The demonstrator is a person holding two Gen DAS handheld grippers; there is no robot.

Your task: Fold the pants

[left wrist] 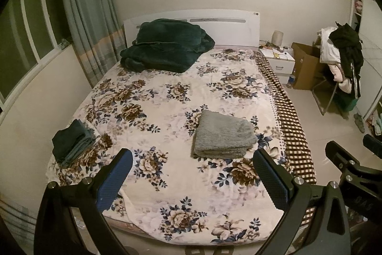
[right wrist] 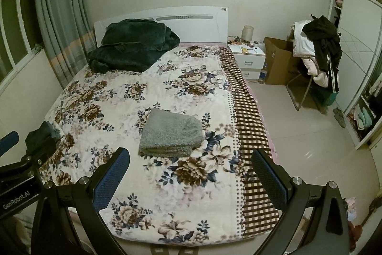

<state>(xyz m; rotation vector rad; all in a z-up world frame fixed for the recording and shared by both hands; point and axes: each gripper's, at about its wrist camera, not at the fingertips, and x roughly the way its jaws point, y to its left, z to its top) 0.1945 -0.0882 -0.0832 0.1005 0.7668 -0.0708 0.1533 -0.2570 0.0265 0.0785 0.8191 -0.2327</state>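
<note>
Grey fuzzy pants lie folded into a thick rectangle on the floral bedspread, right of the bed's middle; they also show in the right wrist view. My left gripper is open and empty, held above the foot of the bed, short of the pants. My right gripper is open and empty, also above the foot of the bed, with the pants just beyond its fingers. The right gripper's body shows at the right edge of the left wrist view.
A small stack of folded dark teal clothes sits at the bed's left edge. A dark green blanket lies by the headboard. Right of the bed stand a nightstand, a cardboard box and a clothes-laden chair.
</note>
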